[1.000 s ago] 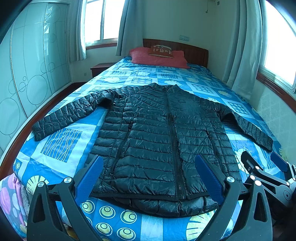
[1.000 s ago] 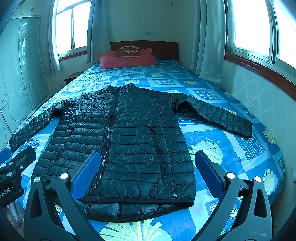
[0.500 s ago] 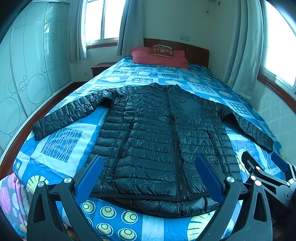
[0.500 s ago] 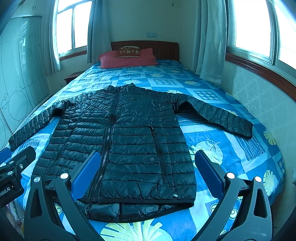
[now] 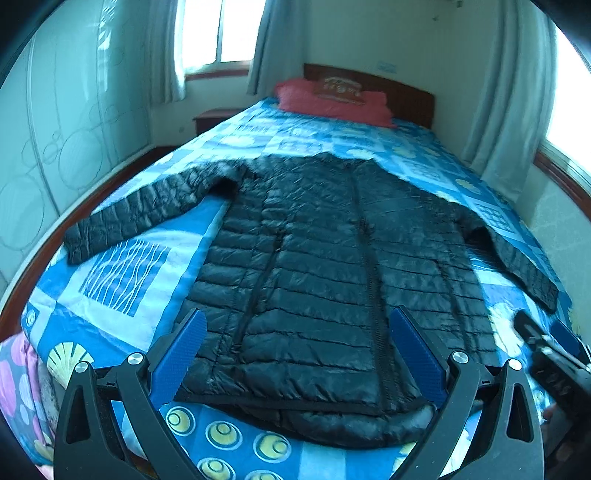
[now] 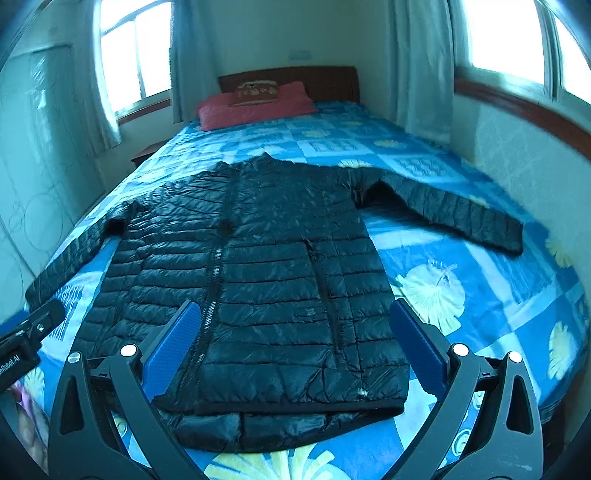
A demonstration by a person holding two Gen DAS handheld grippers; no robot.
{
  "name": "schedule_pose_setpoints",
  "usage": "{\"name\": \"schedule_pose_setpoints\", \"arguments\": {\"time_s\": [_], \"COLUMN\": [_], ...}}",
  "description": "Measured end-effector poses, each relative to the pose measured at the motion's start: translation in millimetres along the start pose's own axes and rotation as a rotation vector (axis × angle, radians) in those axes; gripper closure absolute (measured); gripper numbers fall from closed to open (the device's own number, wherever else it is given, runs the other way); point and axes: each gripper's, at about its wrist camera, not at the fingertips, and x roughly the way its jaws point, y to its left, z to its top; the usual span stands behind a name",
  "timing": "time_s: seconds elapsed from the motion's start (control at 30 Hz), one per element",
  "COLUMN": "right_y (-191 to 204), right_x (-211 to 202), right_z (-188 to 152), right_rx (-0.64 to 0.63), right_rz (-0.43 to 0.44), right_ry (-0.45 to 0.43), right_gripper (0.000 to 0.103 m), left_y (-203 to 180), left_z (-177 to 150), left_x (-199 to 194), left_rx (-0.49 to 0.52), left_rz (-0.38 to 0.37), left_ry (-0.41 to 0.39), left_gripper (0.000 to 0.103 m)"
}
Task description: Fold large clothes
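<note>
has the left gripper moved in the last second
Yes. The left gripper has swung leftward and slightly closer: the headboard sits further right in its view and the jacket looms larger.

- A bed point(image 5: 122, 325) under a blue patterned cover is filling most of both views.
- A red pillow point(image 6: 255, 109) is lying at its head, a small cushion point(image 6: 257, 92) resting on top.
- A wooden headboard point(image 6: 325, 83) is standing behind them.
- Curtains point(image 6: 421, 66) are hanging beside bright windows point(image 6: 506, 33).
- A nightstand point(image 5: 212, 118) is sitting by the bed's far corner.
</note>
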Motion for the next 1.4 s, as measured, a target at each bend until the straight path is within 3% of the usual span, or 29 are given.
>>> {"name": "schedule_pose_setpoints", "arguments": {"time_s": [0.13,0.2,0.23,0.27,0.37,0.5,0.7,0.83,0.93,1.07,1.13,1.2,1.27,1.3,1.4], "right_y": [-47,-76,-96,-119,-173,-266,-363,-392,-404,-409,-412,-415,-424,-423,-406], "right_x": [35,54,66,78,98,128,164,188,198,203,206,207,216,210,197], "right_z": [11,17,20,23,27,25,19,21,23,34,38,39,39,35,50], "right_rx": [0.127,0.206,0.259,0.319,0.477,0.688,0.892,0.979,1.022,1.031,1.032,1.024,1.049,1.052,0.955], "right_rz": [0.014,0.015,0.015,0.016,0.031,-0.035,-0.091,-0.072,-0.071,-0.102,-0.134,-0.170,-0.159,-0.169,-0.202], "right_ry": [0.018,0.038,0.050,0.054,0.020,-0.030,-0.114,-0.176,-0.241,-0.319,-0.332,-0.330,-0.293,-0.288,-0.314], "right_gripper": [0.003,0.021,0.037,0.039,0.039,0.039,0.039,0.039,0.037,0.025,0.026,0.041,0.083,0.089,0.093], "left_y": [27,46,57,68,102,148,196,213,215,214,211,209,208,208,208], "left_z": [7,11,13,14,17,15,12,8,6,4,4,4,5,4,5], "left_x": [32,50,58,65,93,123,150,160,166,175,178,181,185,186,187], "left_rx": [-0.065,-0.114,-0.143,-0.169,-0.237,-0.370,-0.440,-0.494,-0.473,-0.444,-0.412,-0.388,-0.376,-0.372,-0.366], "left_rz": [0.055,0.085,0.101,0.124,0.162,0.178,0.305,0.330,0.362,0.391,0.412,0.429,0.437,0.440,0.441], "left_ry": [0.039,0.056,0.057,0.054,0.079,0.120,0.136,0.158,0.170,0.186,0.189,0.192,0.189,0.187,0.182], "left_gripper": [0.005,0.005,0.005,0.005,0.005,0.005,0.005,0.005,0.005,0.005,0.004,0.004,0.004,0.004,0.004]}}
